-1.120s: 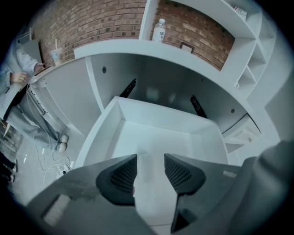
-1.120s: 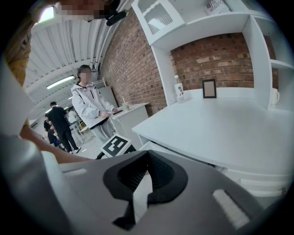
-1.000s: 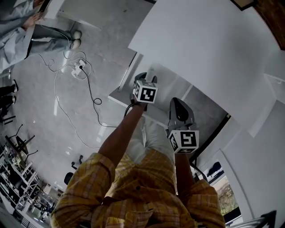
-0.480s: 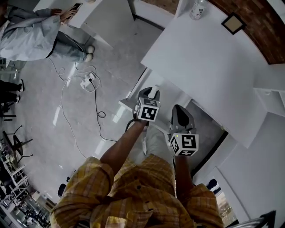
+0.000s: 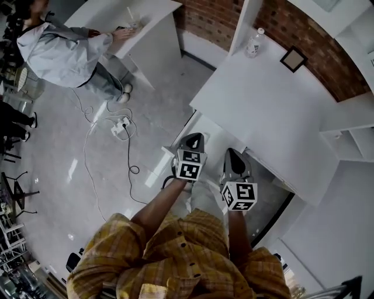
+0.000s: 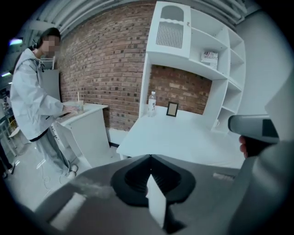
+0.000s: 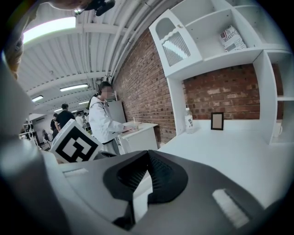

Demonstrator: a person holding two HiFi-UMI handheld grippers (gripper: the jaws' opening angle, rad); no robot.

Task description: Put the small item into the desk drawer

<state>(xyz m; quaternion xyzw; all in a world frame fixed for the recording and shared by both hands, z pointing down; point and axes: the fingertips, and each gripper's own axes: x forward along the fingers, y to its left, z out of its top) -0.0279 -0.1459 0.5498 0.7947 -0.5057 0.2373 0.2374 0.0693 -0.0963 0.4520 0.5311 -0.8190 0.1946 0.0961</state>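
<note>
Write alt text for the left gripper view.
The left tool, jaws just closed on nothing, points over a white desk against a brick wall, with a bottle and a picture frame at the desk's back. At left, a person in a pale jacket stands at a white counter.

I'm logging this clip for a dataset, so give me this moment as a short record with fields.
left tool: shut, jaws just closed, nothing between them
right tool: shut, empty
desk: white, against brick wall
on desk: bottle, picture frame, both near the wall
bystander: person in light jacket at another counter
</note>
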